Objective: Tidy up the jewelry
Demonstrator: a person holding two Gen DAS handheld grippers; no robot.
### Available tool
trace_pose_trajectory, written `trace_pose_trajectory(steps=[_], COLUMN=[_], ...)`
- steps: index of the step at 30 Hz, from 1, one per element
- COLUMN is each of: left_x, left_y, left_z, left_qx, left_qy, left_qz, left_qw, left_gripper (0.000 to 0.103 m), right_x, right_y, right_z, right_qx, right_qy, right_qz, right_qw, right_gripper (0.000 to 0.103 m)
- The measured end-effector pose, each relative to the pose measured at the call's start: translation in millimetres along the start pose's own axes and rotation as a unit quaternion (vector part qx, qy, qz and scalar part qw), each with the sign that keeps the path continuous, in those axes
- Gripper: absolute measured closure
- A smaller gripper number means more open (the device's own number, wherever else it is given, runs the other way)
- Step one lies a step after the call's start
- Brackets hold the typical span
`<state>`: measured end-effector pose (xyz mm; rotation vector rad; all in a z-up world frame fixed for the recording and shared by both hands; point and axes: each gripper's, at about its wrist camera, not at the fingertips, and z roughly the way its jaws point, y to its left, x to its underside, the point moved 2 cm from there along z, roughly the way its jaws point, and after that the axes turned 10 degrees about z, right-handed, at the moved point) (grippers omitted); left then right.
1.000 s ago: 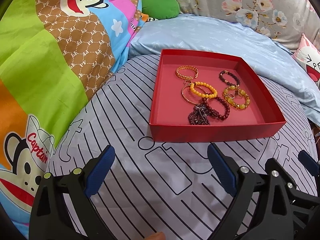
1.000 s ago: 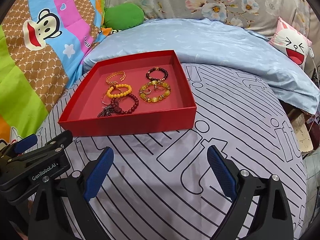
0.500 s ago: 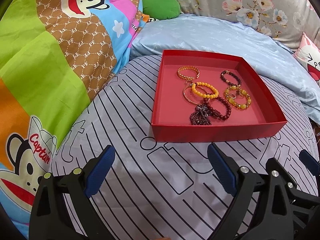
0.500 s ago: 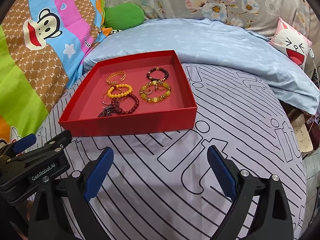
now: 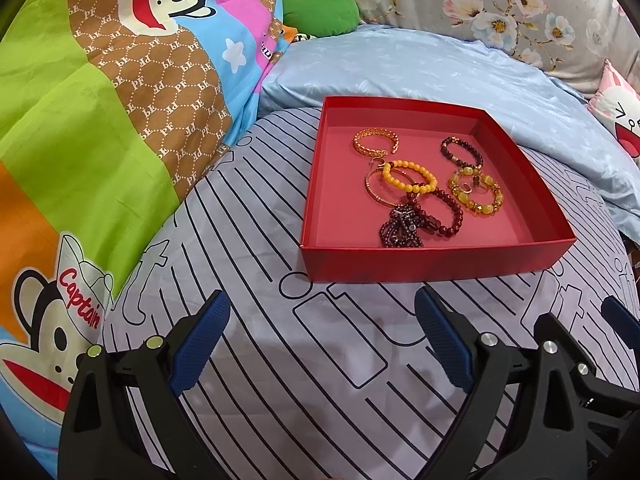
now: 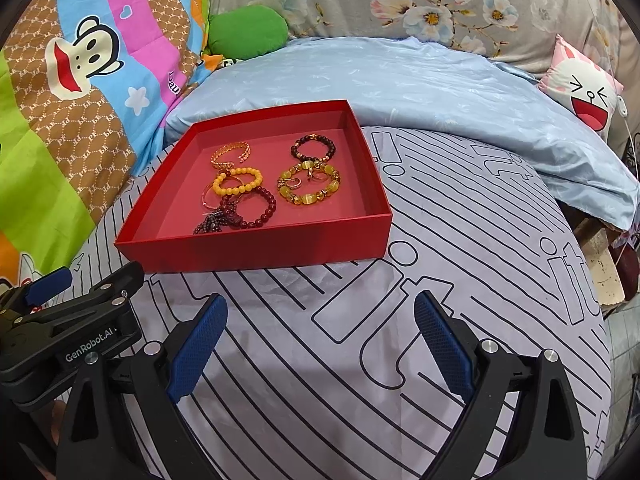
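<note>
ahead of you on the striped grey bedsheet (image 5: 280, 360) sits the shallow red box (image 5: 436, 266), lidless, and all the jewelry lies inside it. toward its far side you have a gold chain bracelet (image 5: 376, 141) and a dark bead bracelet (image 5: 460, 152); nearer you, an orange bead bracelet (image 5: 408, 176) overlaps a thin gold bangle (image 5: 374, 192), a yellow bead bracelet (image 5: 476, 192) rings some small gold pieces, and a dark red bead bracelet (image 5: 444, 216) touches a tangled garnet-coloured strand (image 5: 400, 228). your left gripper (image 5: 320, 344) and right gripper (image 6: 320, 344) hover short of the box — both spread wide, holding nothing.
</note>
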<state>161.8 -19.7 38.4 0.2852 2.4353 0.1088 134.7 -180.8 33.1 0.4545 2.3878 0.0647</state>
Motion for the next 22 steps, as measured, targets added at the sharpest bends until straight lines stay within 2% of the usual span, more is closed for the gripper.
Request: trace_pose_trajectory(steps=[15,22], left_x=[-0.7,0.3], left_y=[-1.7,-2.4], left_z=[-3.0,0.1], left_qx=[-0.003,-0.003], left_qy=[-0.007,0.001], left_qz=[0.005,0.002], left_qw=[1.0,1.0], left_gripper=[0.015,0.016], right_x=[-0.1,-0.5], right_y=[-0.7,-4.4], right_z=[-0.1,0.0], right_qx=[0.001,0.005], right_qy=[-0.001,-0.001], right_qz=[-0.001,0.0], right_qw=[1.0,1.0], right_gripper=[0.012,0.012])
